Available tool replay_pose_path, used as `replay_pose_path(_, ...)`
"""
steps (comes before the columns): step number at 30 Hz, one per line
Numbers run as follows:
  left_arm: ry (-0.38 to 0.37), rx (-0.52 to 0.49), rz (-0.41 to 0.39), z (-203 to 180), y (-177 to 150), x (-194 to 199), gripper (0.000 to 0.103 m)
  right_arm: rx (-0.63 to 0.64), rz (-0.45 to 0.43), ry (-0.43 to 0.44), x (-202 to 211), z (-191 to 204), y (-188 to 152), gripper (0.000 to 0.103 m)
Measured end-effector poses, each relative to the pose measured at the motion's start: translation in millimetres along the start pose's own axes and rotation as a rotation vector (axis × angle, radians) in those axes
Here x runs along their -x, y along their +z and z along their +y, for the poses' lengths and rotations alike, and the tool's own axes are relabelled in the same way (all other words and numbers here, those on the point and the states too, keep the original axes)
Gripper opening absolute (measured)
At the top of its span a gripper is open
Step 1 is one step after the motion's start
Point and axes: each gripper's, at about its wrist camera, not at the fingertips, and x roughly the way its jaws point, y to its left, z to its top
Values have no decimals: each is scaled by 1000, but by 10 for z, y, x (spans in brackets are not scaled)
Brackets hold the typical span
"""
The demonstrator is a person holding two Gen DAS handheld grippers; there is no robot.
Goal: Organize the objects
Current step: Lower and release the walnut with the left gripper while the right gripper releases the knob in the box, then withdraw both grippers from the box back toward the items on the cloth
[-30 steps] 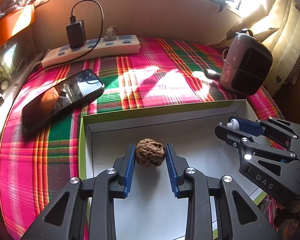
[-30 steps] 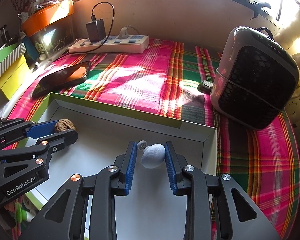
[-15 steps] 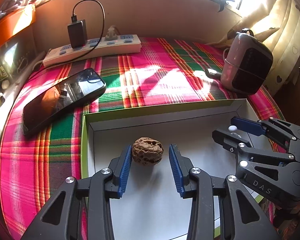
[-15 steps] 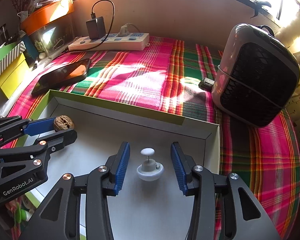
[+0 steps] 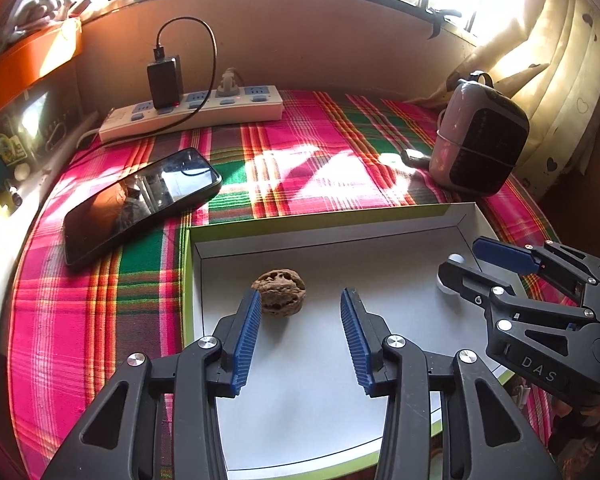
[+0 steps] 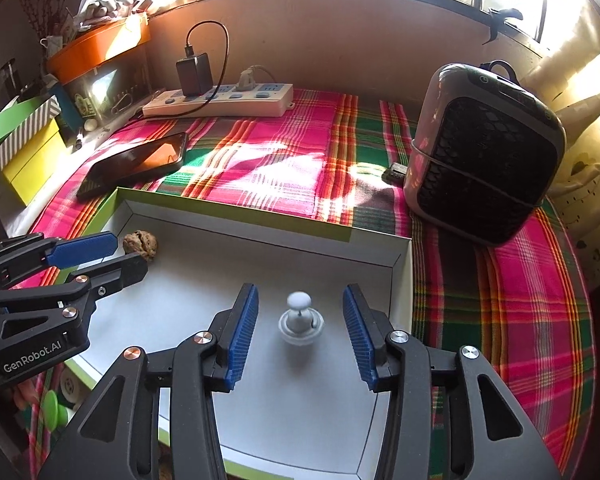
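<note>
left gripper [image 5: 300, 300] is opening around the walnut [image 5: 279, 290] near the tray's [image 5: 324, 226] left wall, right gripper [image 6: 300, 308] loose around what's probably a light plastic knob [image 6: 300, 320]; walnut's hard and bumpy, pinch its middle

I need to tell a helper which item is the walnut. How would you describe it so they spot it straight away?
Find the shallow white box with green edges on the plaid cloth. Inside, near its left wall, lies the walnut, just ahead of the left gripper, whose jaws are opening. It is brown, round and wrinkled, unlike the smooth white knob in the box.
</note>
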Motion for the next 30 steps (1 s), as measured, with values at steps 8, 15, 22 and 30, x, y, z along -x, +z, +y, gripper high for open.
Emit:
replay_pose_path(8, -2, 16, -35, 23, -115, 217, 40, -25, -39, -3, 231, -11, -125, 46)
replay_pose_path(15, 28, 23, -68, 9, -255, 397, 40, -31, -69, -24, 416, 11, -258, 46)
replay_pose_path(22, 64, 23, -102, -27, -435, 566, 40, -54, -91, -25, 592, 35, -418, 47)
replay_pose_path(30, 108, 14, -140, -67, -630, 759, 40, -82, -112, -42, 774, 5, -643, 47)
